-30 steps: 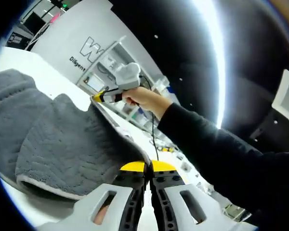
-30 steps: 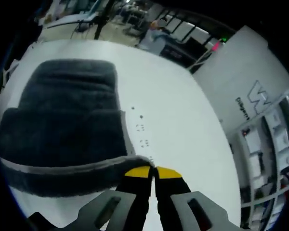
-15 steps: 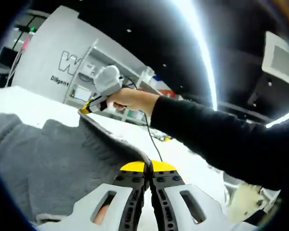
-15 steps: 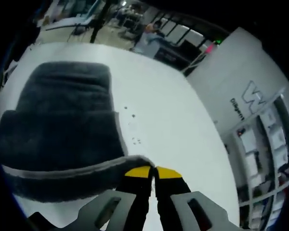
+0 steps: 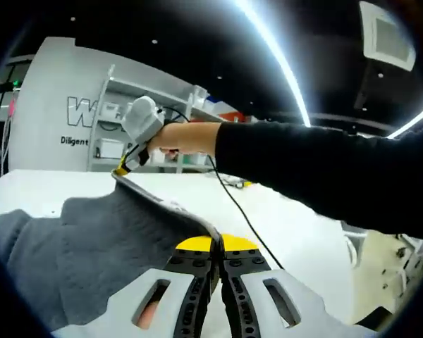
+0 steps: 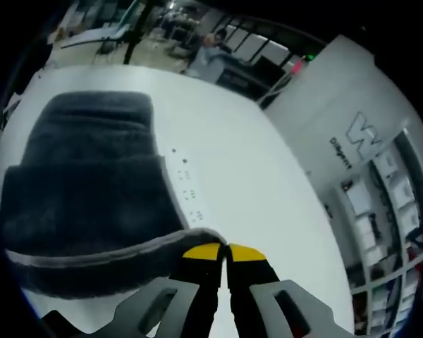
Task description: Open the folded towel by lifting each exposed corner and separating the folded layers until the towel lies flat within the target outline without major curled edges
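We have both grippers clamped on the grey towel (image 5: 92,246), its raised edge stretched between them over the white table (image 6: 254,183). Our left gripper (image 5: 217,244) pinches one corner with jaws closed; our right gripper (image 6: 223,250) pinches the other corner the same way, held by a hand (image 5: 187,137) farther off. The remaining towel hangs down to the table.

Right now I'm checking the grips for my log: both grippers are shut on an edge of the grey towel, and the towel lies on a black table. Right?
One thing is wrong: the table is white, as the right gripper view shows. The rest stands: the left gripper and right gripper are each shut on the grey towel's edge.
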The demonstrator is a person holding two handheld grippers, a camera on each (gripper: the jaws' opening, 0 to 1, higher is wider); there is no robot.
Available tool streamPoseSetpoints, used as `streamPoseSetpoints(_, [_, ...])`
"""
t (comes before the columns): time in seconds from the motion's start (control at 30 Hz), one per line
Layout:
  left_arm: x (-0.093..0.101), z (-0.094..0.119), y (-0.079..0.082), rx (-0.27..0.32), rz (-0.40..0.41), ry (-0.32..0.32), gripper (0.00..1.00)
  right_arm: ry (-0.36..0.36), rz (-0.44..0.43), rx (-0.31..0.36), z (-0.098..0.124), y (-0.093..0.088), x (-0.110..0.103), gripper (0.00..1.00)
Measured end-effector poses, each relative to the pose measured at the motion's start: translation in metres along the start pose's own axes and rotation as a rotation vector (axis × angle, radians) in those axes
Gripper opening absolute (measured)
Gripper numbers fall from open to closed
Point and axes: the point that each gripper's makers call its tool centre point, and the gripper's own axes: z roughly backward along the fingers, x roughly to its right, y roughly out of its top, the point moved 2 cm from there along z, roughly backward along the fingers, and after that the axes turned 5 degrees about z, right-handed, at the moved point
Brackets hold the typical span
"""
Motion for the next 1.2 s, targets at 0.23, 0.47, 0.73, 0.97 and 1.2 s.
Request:
streamPoseSetpoints(0.23, [0.007,-0.011,0.004,0.012,-0.034,-0.003,0.01,-0.018,-0.015,-0.015,0.009,-0.016,0.001,0.0])
streamPoseSetpoints(0.47, [0.007,-0.014,0.001,0.005,-0.013,-0.02,0.01,-0.029,-0.021,-0.032,0.015,-0.032,0.0,0.0])
streamPoseSetpoints(0.73, [0.018,-0.022,0.007,0.017,-0.049,-0.039,0.01,-0.072,-0.021,-0.037,0.024,-0.047,0.002,0.0])
streamPoseSetpoints(0.97, [0.031,-0.032,0.007,0.02,-0.05,-0.061,0.01,-0.083,0.002,-0.052,0.031,-0.059,-0.001,0.0])
streamPoseSetpoints(1.2, [0.039,-0.04,0.005,0.015,-0.038,-0.073,0.01,-0.092,-0.018,-0.06,0.038,-0.071,0.003,0.0])
